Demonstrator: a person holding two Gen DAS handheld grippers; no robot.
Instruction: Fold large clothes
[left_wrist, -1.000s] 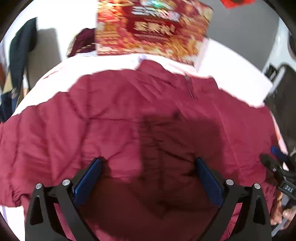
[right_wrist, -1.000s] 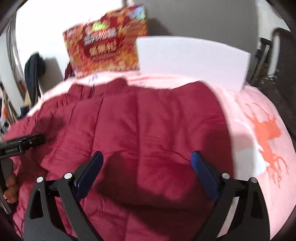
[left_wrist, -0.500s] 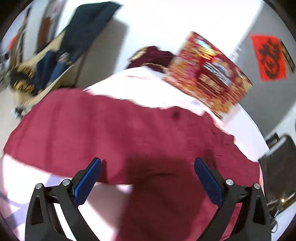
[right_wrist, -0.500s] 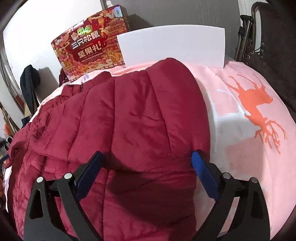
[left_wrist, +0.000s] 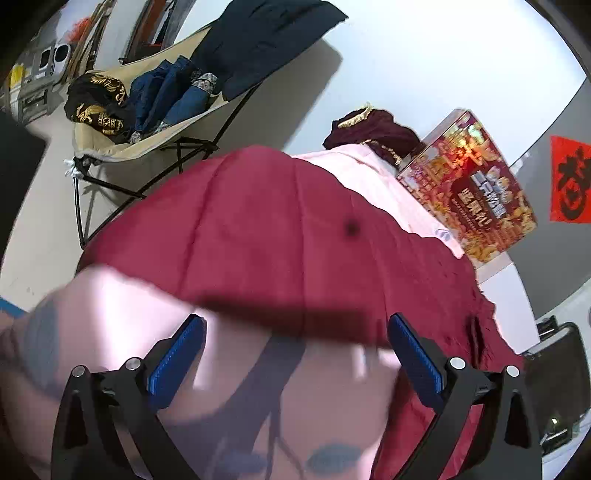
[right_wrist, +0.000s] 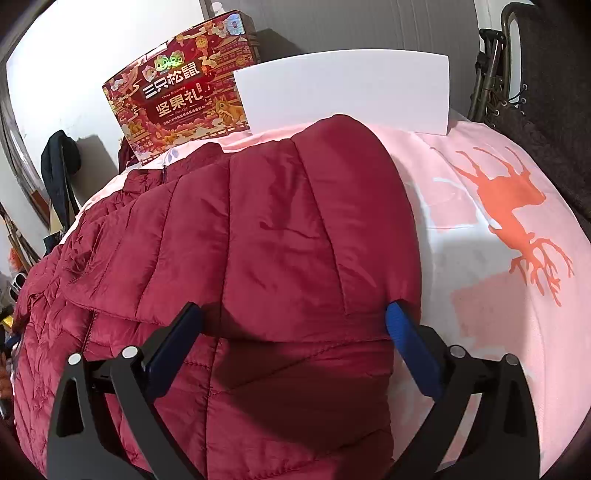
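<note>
On the pink sheet (right_wrist: 491, 306) lies one red jacket (right_wrist: 258, 240); both tongs, left (left_wrist: 295, 350) and right (right_wrist: 293, 332), gape released.

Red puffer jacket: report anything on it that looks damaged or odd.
The red puffer jacket has one small dark spot on an otherwise even panel in the left wrist view; stain or hole, I cannot tell.

Right hand-held gripper (right_wrist: 293, 332) gaping over red puffer jacket (right_wrist: 229, 258), sleeve folded across.
</note>
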